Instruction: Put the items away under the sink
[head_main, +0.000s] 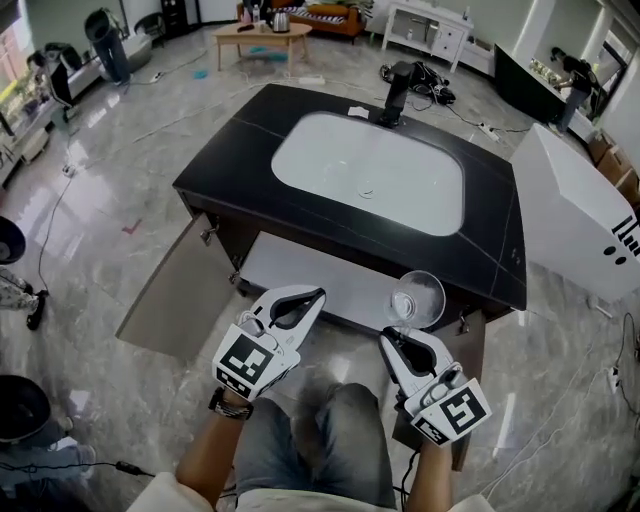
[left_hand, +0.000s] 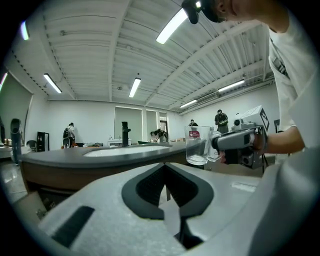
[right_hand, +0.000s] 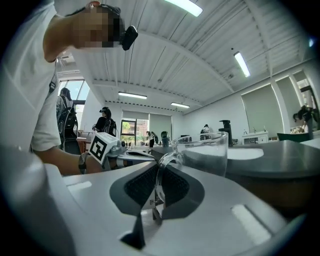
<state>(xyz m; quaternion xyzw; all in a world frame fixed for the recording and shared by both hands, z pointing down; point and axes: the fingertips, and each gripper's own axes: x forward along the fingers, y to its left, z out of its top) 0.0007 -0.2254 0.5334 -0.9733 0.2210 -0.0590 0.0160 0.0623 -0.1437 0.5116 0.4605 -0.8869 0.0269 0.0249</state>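
Door (head_main: 170, 295) of the under-sink cabinet hangs open at left, clearing the way in. Left gripper (head_main: 305, 303) waits before it, fingers (left_hand: 145, 189) clenched on nothing, probably spare for now. Right gripper (head_main: 398, 338) has its fingers (right_hand: 175, 187) grasping the glass mug (head_main: 417, 297) by its handle, upright, just below the worktop (head_main: 230, 150) edge, apparently bound for the shelf (head_main: 320, 285).

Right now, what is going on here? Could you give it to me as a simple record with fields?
place: black counter with white sink and faucet
cabinet: under the sink, doors open
right gripper: shut on the handle of the mug
left gripper: shut, empty
mug: clear glass, upright, held in front of the open cabinet
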